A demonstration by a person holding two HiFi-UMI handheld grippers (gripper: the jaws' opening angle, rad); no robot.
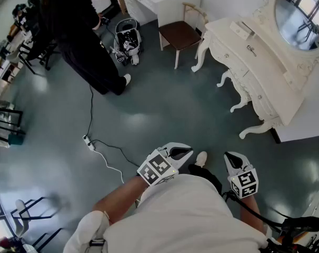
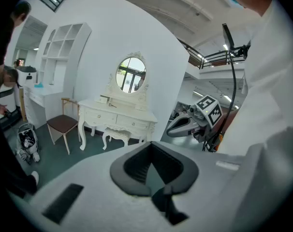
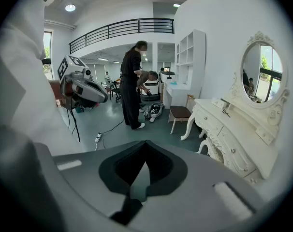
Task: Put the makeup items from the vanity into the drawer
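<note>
Glossy floor (image 1: pixel 165 107), carved white vanity (image 1: pixel 265 75); jaws of left gripper (image 1: pixel 185 152) and right gripper (image 1: pixel 230 158) together, empty.

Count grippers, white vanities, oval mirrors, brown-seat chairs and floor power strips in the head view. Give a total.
grippers: 2, the left gripper and the right gripper
vanity: 1
mirror: 1
chair: 1
power strip: 1
total: 6

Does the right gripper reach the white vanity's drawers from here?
Probably not: the right gripper hangs by its holder's body, and open grey floor separates it from the white carved vanity table. Nothing stands between.
</note>
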